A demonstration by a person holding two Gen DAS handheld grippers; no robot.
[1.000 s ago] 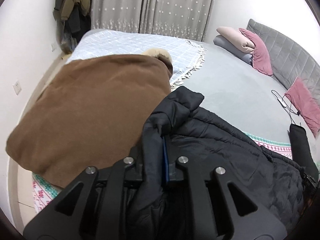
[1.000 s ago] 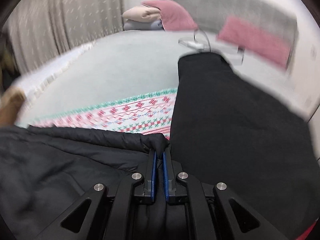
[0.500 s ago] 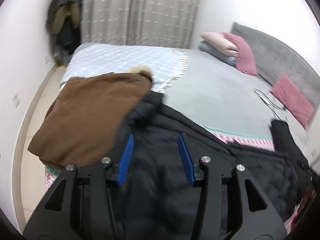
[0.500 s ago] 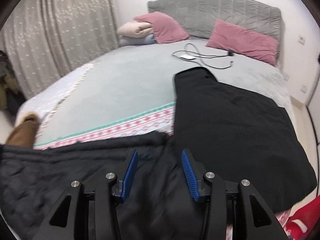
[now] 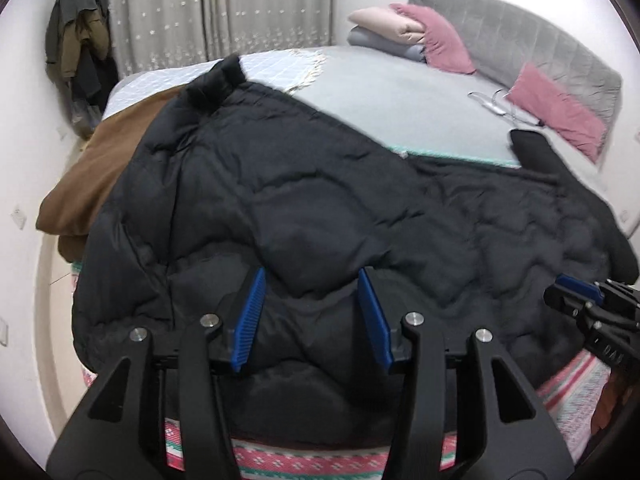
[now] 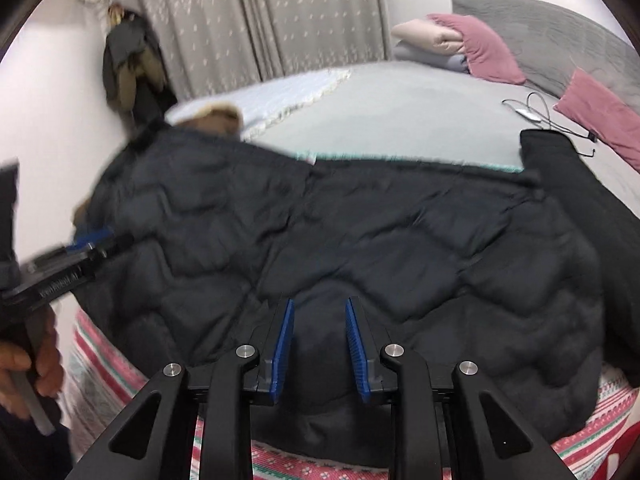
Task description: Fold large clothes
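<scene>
Black puffer jacket lay spread flat across foot of bed, long axis running L–R w/ collar end far-left, overlapping brown coat, other end butting vs. black garment at right. Left hand-held gripper and right hand-held gripper both released, jaws apart, holding nothing, hovering just over near edge, jacket straight ahead of each. Judged: left nearer collar end, right nearer opposite end, so next fold prob. across that long axis.
</scene>
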